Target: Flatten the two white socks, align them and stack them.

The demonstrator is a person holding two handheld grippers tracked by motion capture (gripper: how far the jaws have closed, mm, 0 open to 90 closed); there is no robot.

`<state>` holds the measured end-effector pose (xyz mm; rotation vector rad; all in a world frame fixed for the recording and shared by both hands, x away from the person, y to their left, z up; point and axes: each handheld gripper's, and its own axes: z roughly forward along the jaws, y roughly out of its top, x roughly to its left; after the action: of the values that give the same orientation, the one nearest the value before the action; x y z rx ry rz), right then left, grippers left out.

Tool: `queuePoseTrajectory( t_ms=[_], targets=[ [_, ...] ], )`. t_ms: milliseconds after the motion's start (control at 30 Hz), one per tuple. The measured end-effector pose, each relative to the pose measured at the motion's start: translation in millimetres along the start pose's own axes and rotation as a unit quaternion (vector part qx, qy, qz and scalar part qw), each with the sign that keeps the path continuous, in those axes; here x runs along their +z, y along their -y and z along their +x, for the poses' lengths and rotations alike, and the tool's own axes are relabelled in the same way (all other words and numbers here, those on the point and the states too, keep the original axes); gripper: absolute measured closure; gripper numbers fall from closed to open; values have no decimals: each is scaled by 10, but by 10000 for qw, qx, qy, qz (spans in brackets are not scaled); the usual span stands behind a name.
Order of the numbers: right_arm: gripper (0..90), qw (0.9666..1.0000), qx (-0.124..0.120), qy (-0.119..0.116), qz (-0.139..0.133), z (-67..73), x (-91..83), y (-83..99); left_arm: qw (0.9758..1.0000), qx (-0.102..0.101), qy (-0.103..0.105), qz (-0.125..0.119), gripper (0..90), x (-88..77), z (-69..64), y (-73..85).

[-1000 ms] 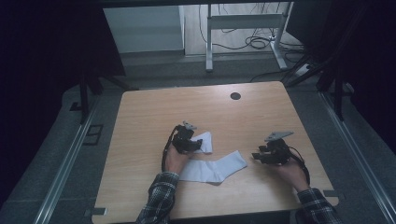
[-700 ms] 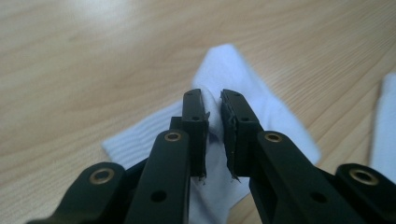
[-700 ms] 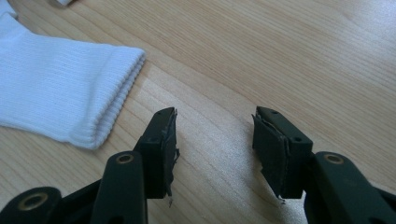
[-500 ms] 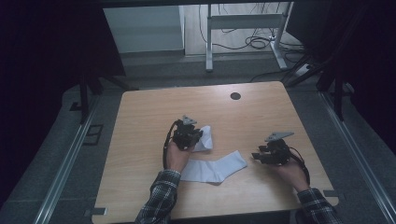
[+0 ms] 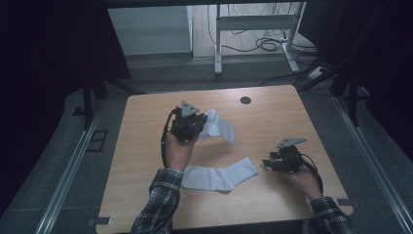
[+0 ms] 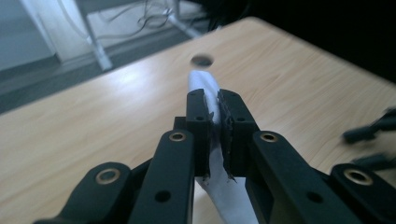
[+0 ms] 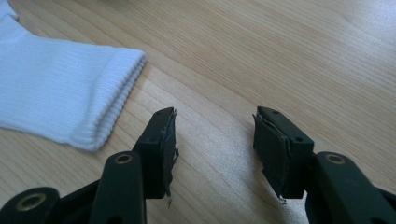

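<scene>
Left claw [image 5: 195, 127] has just clamped down on a white sock [image 5: 220, 127], which hangs from it above the counter [image 5: 272, 122]. Right claw [image 5: 275, 163] sits low with its jaws apart and nothing between them, the second sock [image 5: 219, 176] lying flat just beside it.

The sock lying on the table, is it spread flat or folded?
Spread flat. The sock on the table lies stretched out in a single layer on the wood, its ribbed cuff open at the end near the right tool.
</scene>
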<state>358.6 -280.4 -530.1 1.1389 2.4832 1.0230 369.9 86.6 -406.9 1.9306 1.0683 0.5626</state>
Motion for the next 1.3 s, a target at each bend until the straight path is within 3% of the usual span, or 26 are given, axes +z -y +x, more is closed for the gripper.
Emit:
queuePoseTrajectory(
  t_ms=[267,500,600,800,967,1233,1300],
  targets=[
    [474,10000,-14,23,-9,4,5,-3,9972,-237,-34,710,829,325,147,614],
    [483,10000,5,62,30,13,9,-18,9937,-213,132,1092,738,439,132,864],
    [508,9999,-15,108,77,19,12,-33,9938,-212,304,1043,646,420,127,886],
    [581,9999,71,71,101,17,2,-73,9958,-157,343,830,467,267,167,819],
    [677,9998,213,-60,-20,19,-28,-148,9970,-78,157,748,367,125,234,794],
    [876,9993,210,-309,-37,118,6,-324,9967,-296,-152,738,268,-16,440,941],
    [882,9991,208,-352,-53,152,24,-371,9959,-328,-240,809,257,-12,479,1006]
  ],
)
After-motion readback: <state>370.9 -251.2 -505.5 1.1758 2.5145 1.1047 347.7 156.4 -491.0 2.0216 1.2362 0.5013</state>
